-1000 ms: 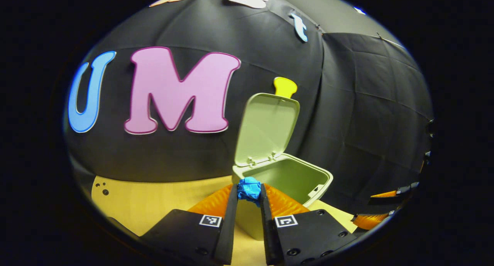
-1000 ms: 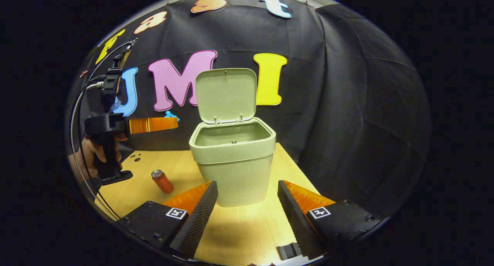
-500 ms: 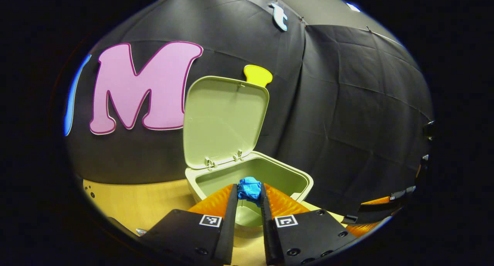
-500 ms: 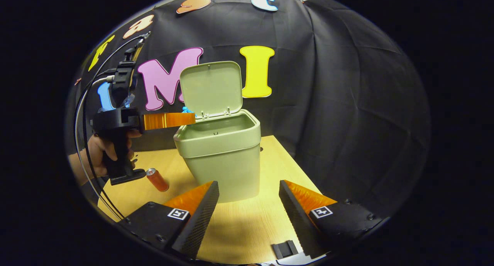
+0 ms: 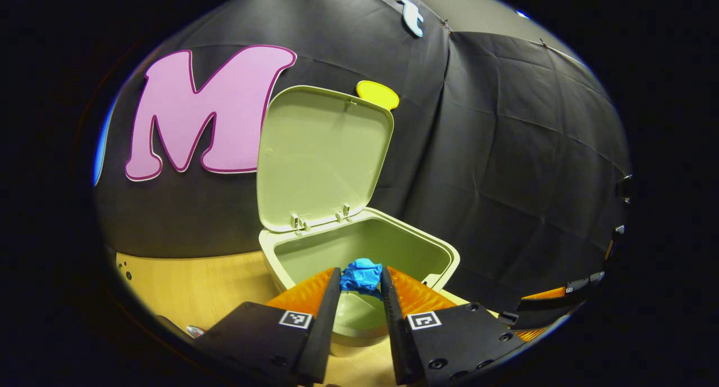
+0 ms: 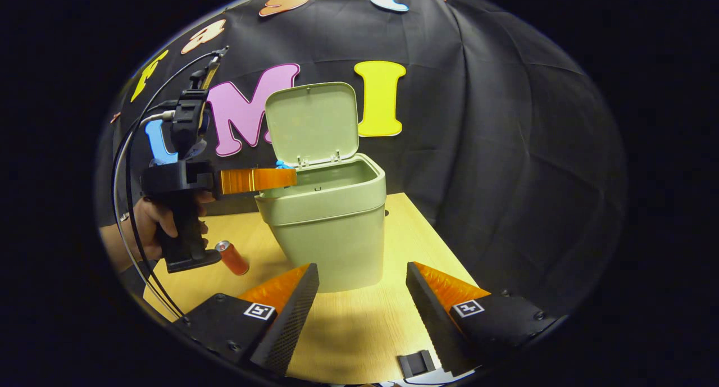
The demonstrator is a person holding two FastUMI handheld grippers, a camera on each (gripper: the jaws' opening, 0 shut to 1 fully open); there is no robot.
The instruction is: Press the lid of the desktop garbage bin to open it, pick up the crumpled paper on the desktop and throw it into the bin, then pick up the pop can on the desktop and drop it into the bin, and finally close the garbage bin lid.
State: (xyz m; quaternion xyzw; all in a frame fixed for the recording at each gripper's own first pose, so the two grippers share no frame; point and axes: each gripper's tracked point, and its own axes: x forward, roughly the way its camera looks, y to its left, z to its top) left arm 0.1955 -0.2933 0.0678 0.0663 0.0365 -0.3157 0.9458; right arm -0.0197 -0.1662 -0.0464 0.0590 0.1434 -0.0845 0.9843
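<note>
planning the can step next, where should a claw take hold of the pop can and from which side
The pop can lies on its side on the desktop, left of the bin, its top end toward the back left. Probably best to grip its round body midway, coming down from above with one finger on each long side. The right claw is open and free; the left claw holds the crumpled paper.

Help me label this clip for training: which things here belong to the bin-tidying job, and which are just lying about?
Part of the job:
- garbage bin, lid open
- crumpled paper, blue, gripped by the left gripper over the bin's opening
- pop can, lying on the table
- right gripper, open, holding nothing

Just lying about:
- small black piece at the table's near edge
</note>
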